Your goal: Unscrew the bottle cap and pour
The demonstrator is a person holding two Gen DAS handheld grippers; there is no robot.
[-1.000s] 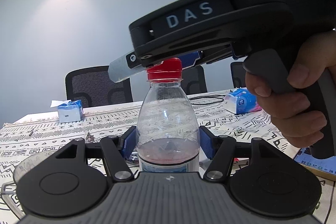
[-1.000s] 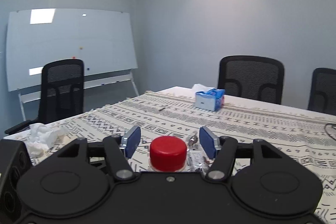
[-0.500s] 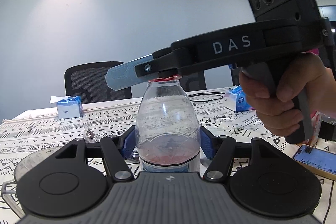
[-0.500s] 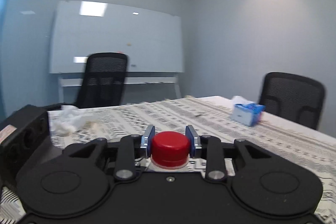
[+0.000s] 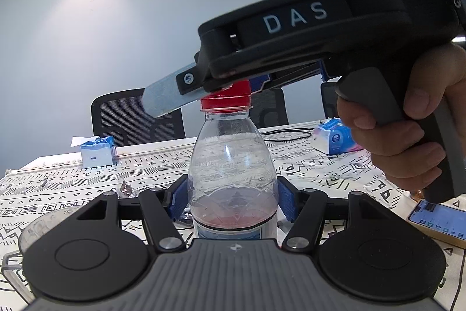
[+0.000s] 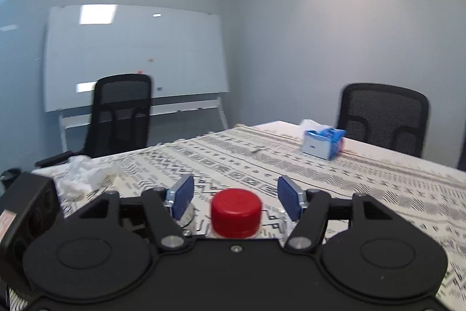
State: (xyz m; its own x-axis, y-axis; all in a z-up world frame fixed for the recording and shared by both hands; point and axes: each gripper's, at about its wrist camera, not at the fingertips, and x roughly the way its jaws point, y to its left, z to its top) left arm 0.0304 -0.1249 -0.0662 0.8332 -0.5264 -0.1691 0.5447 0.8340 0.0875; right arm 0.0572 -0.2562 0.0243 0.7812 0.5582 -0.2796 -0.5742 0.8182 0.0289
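Observation:
A clear plastic bottle (image 5: 231,165) with a little red liquid stands upright on the patterned tablecloth. My left gripper (image 5: 232,201) is shut on its body, blue pads pressed to both sides. Its red cap (image 5: 226,98) sits on the neck, partly hidden by my right gripper (image 5: 215,91), which hovers over it from the right. In the right wrist view the red cap (image 6: 236,212) sits between the blue pads (image 6: 182,196) with a clear gap on each side, so my right gripper (image 6: 236,196) is open around it.
A clear measuring cup (image 5: 32,235) stands at the lower left. A blue tissue box (image 5: 97,153) and a tissue pack (image 5: 335,137) lie farther back. A phone (image 5: 437,219) lies at the right. Crumpled tissue (image 6: 84,175), chairs and a whiteboard (image 6: 134,57) surround the table.
My right gripper was shut on the cap half a second ago; now its jaws have spread apart and it has swung back. The left gripper still holds the bottle.

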